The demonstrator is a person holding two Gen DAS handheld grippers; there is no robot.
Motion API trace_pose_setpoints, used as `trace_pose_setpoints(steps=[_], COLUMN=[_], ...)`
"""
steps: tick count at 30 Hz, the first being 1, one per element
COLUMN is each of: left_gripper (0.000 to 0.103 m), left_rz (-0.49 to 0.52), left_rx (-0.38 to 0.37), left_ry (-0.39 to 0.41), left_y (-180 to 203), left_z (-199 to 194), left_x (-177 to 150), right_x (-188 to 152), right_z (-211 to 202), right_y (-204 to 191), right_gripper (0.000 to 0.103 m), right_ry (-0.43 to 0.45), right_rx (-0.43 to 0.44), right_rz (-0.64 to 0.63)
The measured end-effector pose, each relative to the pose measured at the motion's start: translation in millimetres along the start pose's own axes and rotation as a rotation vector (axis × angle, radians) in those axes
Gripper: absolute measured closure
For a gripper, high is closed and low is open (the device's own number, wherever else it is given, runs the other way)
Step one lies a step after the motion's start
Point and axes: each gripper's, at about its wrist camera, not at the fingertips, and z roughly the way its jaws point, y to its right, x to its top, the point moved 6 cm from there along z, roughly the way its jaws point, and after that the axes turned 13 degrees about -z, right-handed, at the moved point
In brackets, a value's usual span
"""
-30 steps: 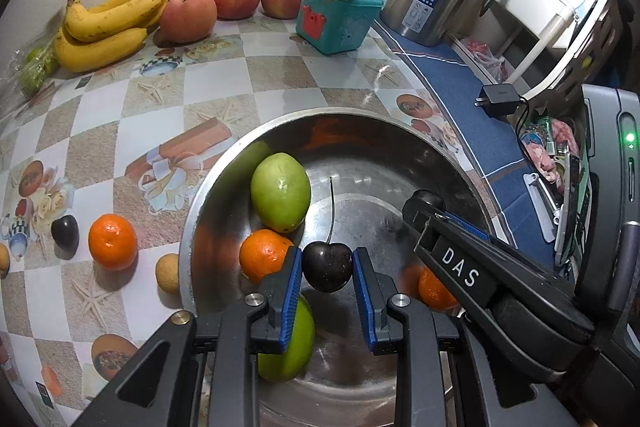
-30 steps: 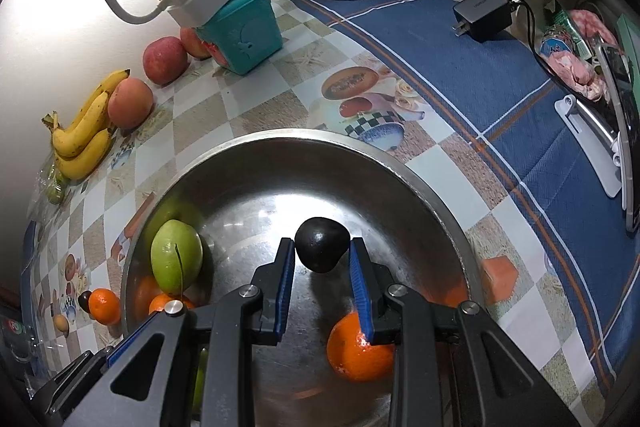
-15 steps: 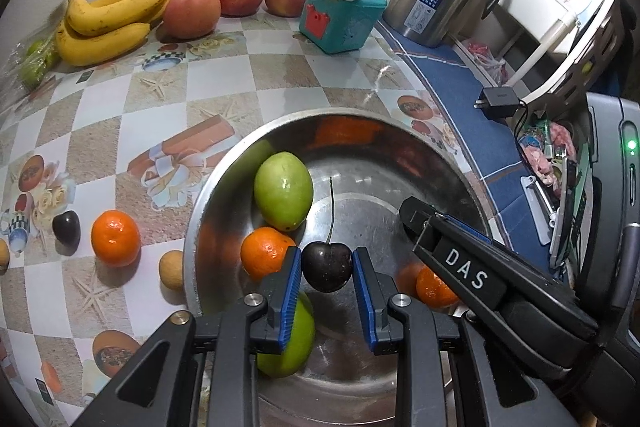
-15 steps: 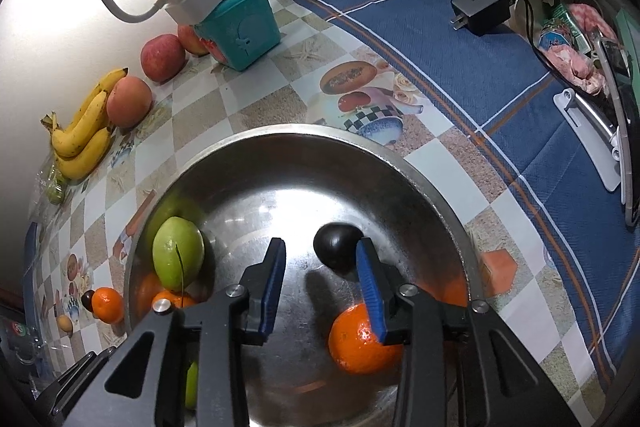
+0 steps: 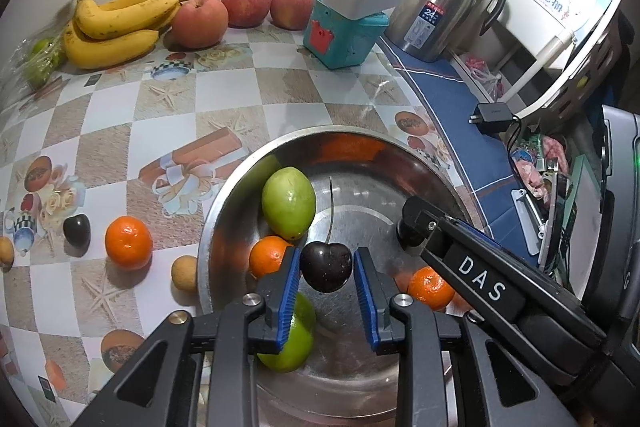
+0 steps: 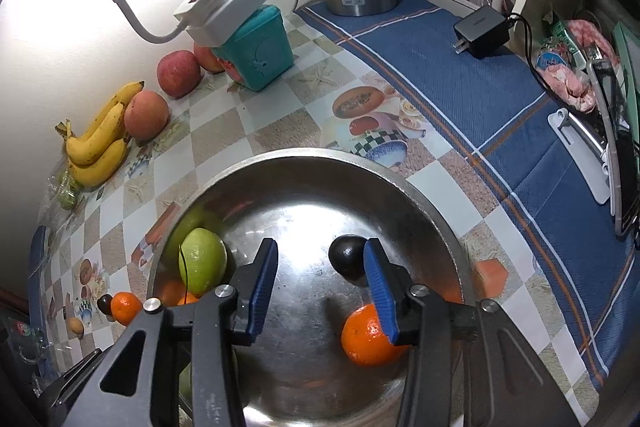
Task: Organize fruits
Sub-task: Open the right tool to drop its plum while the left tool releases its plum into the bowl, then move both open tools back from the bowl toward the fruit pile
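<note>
Hanging between the blue ribbed pads of the left gripper point(image 5: 326, 281), a glossy dark cherry point(image 5: 326, 266) with a long thin stem sits above the steel bowl point(image 5: 224, 211); these jaws have just been opening, and where a second ago both pads pressed the fruit, a sliver of gap now shows on each side, so whether it is still pinched cannot be told. The right gripper point(image 6: 320, 283) has also just been opening: its jaws stand well apart and grip nothing, and the second dark cherry point(image 6: 347, 254), which it clasped a second ago, now lies on the bowl floor against the inside of its right pad. Inside the round, scuffed, mirror-bright bowl lie a smooth green mango point(image 5: 288, 202), a second green one point(image 5: 294, 343) under the left gripper's near pad, and two dimpled tangerines, one point(image 5: 269, 255) just left of the held cherry, one point(image 6: 370, 335) beside the right gripper. Left of the bowl, on the glossy checked tablecloth point(image 5: 120, 131), rest another tangerine point(image 5: 129, 242), a dark cherry point(image 5: 77, 230) and a small tan longan point(image 5: 185, 268). Far back along the wall lie curved yellow bananas point(image 5: 120, 23) and three blushed peaches point(image 5: 200, 21), beside a teal plastic box point(image 5: 344, 35) and a brushed steel kettle point(image 5: 440, 15).
</note>
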Motion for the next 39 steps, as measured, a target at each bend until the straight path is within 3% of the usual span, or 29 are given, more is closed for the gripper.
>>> trace_pose_setpoints(steps=[2,13,16,39], left_gripper=[0.061,0.05,0.049,0.039], left_rz=[-0.003,-0.034,-0.047,-0.201], left_rx=[0.006,0.034,0.048,0.206], left_ry=[0.004,0.009,0.015,0.031], left_y=[-1.8,-14.6,-19.7,-77.7], left_z=[-2.1,-7.3,-9.4,-16.1], left_x=[1.1,5.3,7.1,16.6], right_x=[0.4,1.1,0.5,-4.4], right_z=[-1.3,-2.9,-1.9,7.7], right_y=[-0.2,-0.6,0.7,-3.7], right_gripper=[0.042,0.038,0.028,0.028], right_ry=[0.003,0.005,0.001,-0.043], right_rx=[-0.003,0.016,0.009,0.003], right_rz=[-0.001,0.01,0.012,-0.009])
